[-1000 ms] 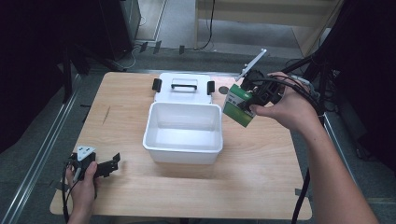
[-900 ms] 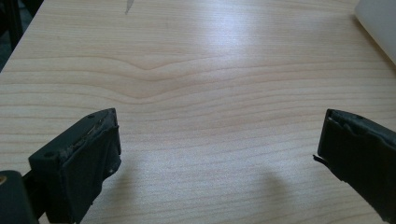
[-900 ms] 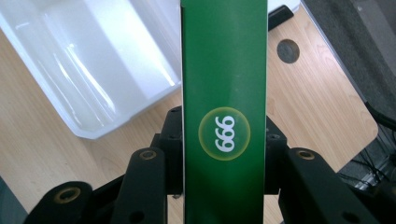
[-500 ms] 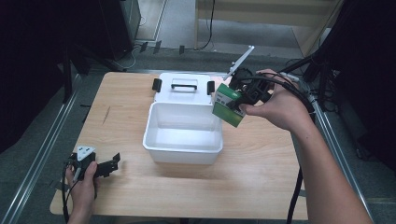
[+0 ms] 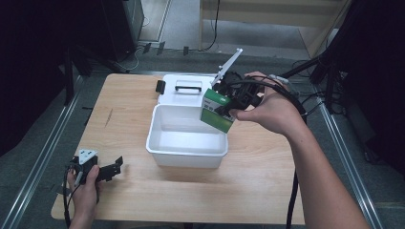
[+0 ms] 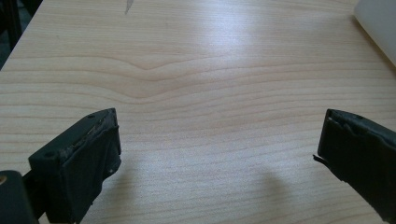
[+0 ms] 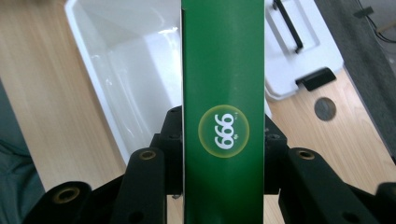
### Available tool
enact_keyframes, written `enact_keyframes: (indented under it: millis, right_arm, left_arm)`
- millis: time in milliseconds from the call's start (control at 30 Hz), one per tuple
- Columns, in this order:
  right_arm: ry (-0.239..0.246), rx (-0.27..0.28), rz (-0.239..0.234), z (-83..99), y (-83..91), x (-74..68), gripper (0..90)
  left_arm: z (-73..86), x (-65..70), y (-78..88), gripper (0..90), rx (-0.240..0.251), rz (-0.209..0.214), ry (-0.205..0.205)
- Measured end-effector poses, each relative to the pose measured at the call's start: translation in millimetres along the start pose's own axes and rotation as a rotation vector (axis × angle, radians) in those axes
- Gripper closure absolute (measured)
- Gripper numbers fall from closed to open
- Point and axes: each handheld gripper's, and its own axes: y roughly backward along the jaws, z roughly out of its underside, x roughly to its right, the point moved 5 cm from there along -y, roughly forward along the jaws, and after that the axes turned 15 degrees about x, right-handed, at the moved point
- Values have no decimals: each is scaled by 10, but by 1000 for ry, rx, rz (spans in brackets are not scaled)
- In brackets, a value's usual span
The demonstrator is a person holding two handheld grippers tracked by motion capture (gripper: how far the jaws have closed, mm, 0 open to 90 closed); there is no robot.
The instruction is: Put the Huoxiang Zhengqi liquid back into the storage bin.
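Observation:
My right gripper [image 5: 224,107] is shut on a green and white carton [image 5: 217,110] and holds it tilted in the air over the right rim of the open white plastic box [image 5: 187,149]. In the right gripper view the green carton [image 7: 223,93] with a round "999" mark stands between the two jaws, and the white box [image 7: 116,88] lies below it. My left gripper [image 5: 111,168] rests on the table near the front left corner, open, with only bare wood [image 6: 219,93] between its black fingers [image 6: 88,158].
The box's white lid [image 5: 184,88] with a black handle lies flat behind the box. A black latch [image 5: 161,86] sits at the lid's left edge. A round hole [image 7: 325,108] marks the tabletop near the lid. Cables trail from the right gripper off the table's right side.
My right hand has carried the green carton leftward, from beyond the box's right side to over its right rim. The left gripper has stayed where it was.

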Motion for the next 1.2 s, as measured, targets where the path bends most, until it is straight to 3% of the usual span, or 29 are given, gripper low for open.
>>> enact_keyframes:
  millis: [300, 500, 1200]
  right_arm:
    - [85, -3, -59, 6, -182, -86, 642]
    - [180, -9, -106, 107, -337, -106, 642]
    - [201, -32, -185, 373, -672, -73, 638]
  left_arm:
    - [-1, -3, 2, 0, 0, 1, 0]
    - [-1, -1, -3, 0, 3, 0, 3]
    - [-1, 0, -2, 0, 2, 1, 0]
